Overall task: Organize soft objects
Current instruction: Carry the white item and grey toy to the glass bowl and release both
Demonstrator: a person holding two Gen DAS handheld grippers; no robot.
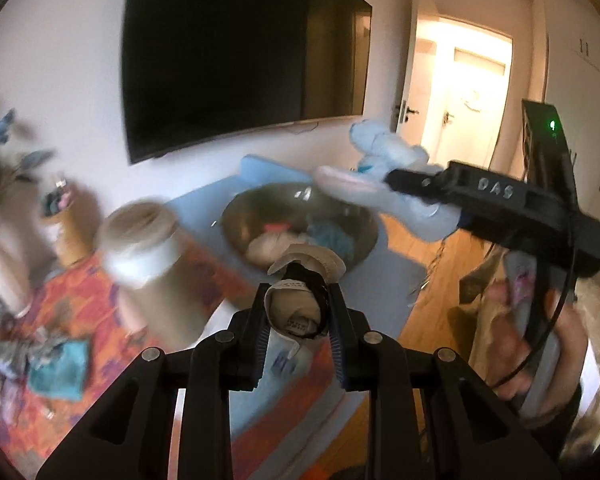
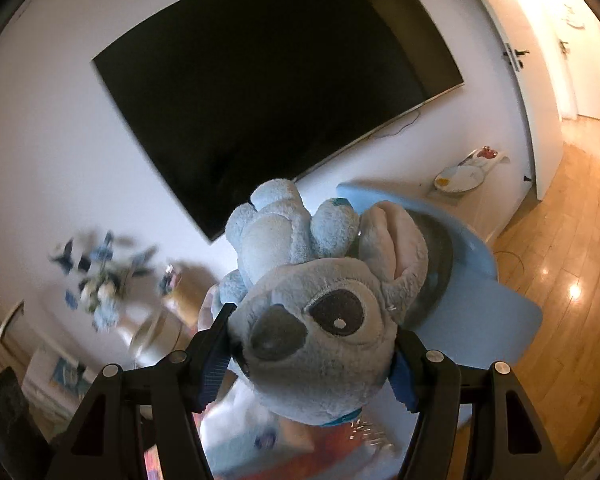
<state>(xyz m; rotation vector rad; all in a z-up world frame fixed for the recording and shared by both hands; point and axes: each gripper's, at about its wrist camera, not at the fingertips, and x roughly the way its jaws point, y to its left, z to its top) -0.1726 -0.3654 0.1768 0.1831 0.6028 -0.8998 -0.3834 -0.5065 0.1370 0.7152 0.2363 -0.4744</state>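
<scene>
The left claw (image 1: 298, 308) is clenched on a rolled pale sock (image 1: 296, 304) with a black band, held in the air. Just ahead of it and lower sits a metal bowl (image 1: 240, 220) with soft pieces already inside, resting on a blue mat (image 1: 396, 280) whose far edge nears the wall. To the left of that claw stands a blurred beige jar (image 1: 148, 240) on the table's orange cloth (image 1: 80, 292). The right claw (image 2: 312, 340) grips a light blue plush toy (image 2: 312, 320) by the head, above the bowl's right rim. To its right, open wooden floor (image 2: 572, 280) runs to the doorway. A dark television (image 2: 276, 92) hangs on the wall beyond both.
</scene>
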